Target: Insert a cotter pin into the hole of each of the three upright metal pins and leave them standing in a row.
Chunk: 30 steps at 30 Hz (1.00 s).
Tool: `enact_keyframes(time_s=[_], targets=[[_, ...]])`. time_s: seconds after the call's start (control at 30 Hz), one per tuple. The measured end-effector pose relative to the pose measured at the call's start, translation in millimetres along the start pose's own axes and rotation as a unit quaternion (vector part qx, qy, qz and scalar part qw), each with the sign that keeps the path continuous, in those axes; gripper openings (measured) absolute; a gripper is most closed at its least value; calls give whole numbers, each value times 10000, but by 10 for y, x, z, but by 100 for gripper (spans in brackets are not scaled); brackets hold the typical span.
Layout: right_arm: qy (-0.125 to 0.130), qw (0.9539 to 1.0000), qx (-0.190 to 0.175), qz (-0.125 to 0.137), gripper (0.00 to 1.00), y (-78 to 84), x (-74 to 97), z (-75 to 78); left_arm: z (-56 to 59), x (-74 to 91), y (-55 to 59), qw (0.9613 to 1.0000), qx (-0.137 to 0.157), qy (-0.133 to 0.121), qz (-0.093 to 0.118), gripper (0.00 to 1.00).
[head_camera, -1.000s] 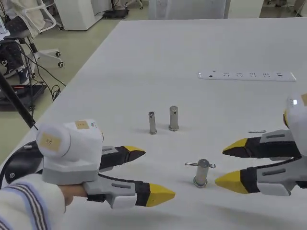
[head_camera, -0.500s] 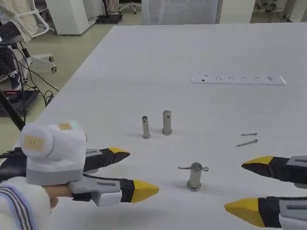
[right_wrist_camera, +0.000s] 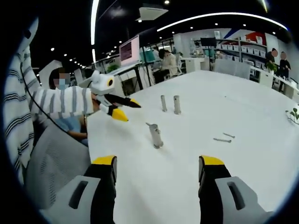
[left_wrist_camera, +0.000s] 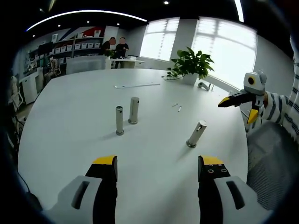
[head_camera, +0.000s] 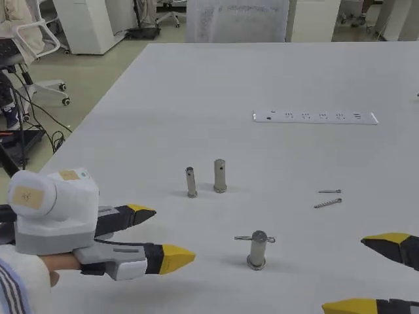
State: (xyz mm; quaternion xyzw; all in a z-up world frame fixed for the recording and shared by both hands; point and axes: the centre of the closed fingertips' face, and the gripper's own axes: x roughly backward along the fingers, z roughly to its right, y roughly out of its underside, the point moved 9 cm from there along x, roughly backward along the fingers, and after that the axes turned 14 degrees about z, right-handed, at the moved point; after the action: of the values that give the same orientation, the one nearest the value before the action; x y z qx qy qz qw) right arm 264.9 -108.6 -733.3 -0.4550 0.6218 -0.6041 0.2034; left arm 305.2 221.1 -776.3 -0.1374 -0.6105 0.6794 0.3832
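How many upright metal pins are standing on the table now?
3. Two stand side by side farther away, the thinner pin left of the thicker pin. The third pin stands closest in the head view, a cotter pin through its top.

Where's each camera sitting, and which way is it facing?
Head view: headset, looking down at the white table; left tongs and right tongs below.
Left gripper view: between left tongs' jaws, facing the right tongs and striped sleeve.
Right gripper view: mirrors it, facing the left tongs.
Shared: the grey metal pin holding a cotter pin.
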Motion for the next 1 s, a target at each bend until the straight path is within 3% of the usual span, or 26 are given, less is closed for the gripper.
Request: enact_keyframes(time_s=[0.33, 0.47, 0.73, 1.0], targets=[[215, 9996, -189, -29, 90, 65, 89, -14, -89, -38, -58, 9997, 35, -217, 50, 68], [300, 9992, -252, -92, 99, 99, 95, -15, -141, -36, -107, 9990, 132, -387, 206, 67], [324, 9991, -252, -138, 100, 118, 80, -19, -258, -59, -224, 9978, -38, -597, 282, 61], [388, 9988, -279, -89, 100, 102, 91, -26, -335, -226, -281, 9973, -189, -638, 309, 50]])
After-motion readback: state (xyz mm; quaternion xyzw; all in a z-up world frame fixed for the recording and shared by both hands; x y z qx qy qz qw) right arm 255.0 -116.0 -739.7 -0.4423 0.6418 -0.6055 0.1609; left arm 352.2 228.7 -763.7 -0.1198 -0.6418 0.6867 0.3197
